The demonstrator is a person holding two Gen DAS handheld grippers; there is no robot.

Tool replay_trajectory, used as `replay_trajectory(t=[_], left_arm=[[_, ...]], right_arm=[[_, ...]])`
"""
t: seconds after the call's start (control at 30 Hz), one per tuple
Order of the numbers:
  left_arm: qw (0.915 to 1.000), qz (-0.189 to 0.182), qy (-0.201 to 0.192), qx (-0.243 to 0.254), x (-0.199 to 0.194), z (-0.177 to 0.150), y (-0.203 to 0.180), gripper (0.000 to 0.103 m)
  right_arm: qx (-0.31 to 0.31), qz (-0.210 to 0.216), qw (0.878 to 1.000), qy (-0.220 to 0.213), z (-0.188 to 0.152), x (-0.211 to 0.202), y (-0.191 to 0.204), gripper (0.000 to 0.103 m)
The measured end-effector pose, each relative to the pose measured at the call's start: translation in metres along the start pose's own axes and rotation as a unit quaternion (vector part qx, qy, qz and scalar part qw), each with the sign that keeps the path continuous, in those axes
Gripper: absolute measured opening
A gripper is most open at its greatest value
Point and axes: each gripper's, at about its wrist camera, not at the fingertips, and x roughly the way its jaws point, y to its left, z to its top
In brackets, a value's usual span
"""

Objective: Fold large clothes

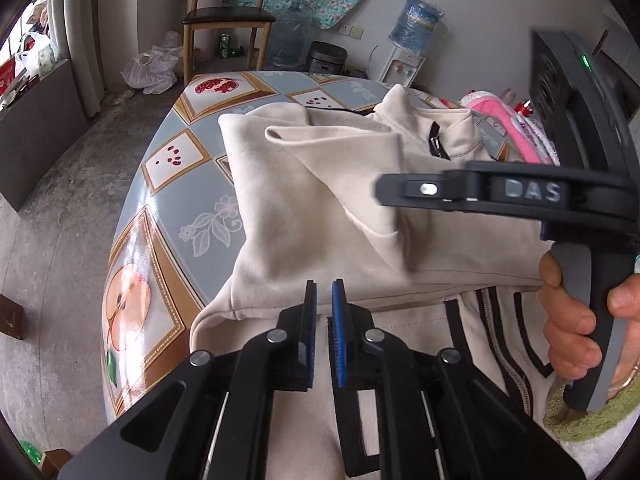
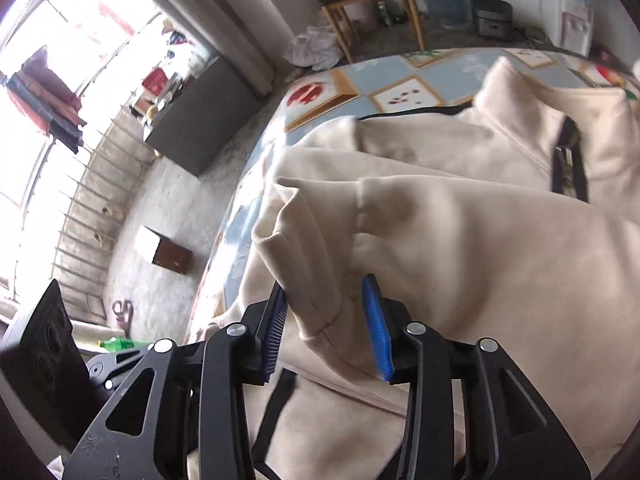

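Cream jacket lies spread on my fruit-patterned worktop, a sleeve folded across its body and the zip collar at the far side. My left gripper hovers over the near hem, its fingers nearly together with nothing between them. My right gripper stands half open, a fold of the cream cloth between its fingers.

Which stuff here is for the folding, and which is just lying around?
For the folding:
- cream jacket
- left hand-held gripper, shut, holding nothing
- right hand-held gripper, open around a fold of the jacket

Just lying about:
- pink cloth
- chair
- water bottle
- white plastic bag
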Motion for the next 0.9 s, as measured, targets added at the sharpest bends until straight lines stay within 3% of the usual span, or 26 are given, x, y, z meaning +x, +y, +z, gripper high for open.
replay_trajectory(t=[0.2,0.37,0.53,0.67,0.8,0.87,0.9], left_arm=[[0.9982,-0.048,-0.017,-0.033,0.0,0.019,0.007,0.015],[0.9983,-0.041,-0.026,-0.032,0.004,0.03,0.002,0.017],[0.9998,0.016,0.007,-0.009,0.035,0.035,-0.006,0.017],[0.9983,0.054,0.021,0.01,0.05,0.029,-0.011,0.016],[0.9971,0.071,0.022,0.016,0.051,0.026,-0.012,0.016],[0.997,0.073,0.023,0.014,0.052,0.025,-0.011,0.016],[0.9969,0.074,0.023,0.015,0.052,0.025,-0.012,0.016]], right_arm=[[0.049,-0.007,0.997,-0.054,-0.02,-0.081,-0.07,0.05],[0.098,-0.076,0.988,-0.091,-0.032,-0.123,-0.146,0.05],[0.232,-0.131,0.954,-0.136,-0.045,-0.161,-0.246,0.05],[0.316,-0.103,0.933,-0.14,-0.048,-0.166,-0.308,0.048],[0.335,-0.072,0.932,-0.117,-0.037,-0.145,-0.328,0.043],[0.337,-0.074,0.932,-0.107,-0.034,-0.133,-0.329,0.037],[0.336,-0.07,0.934,-0.104,-0.032,-0.128,-0.326,0.027]])
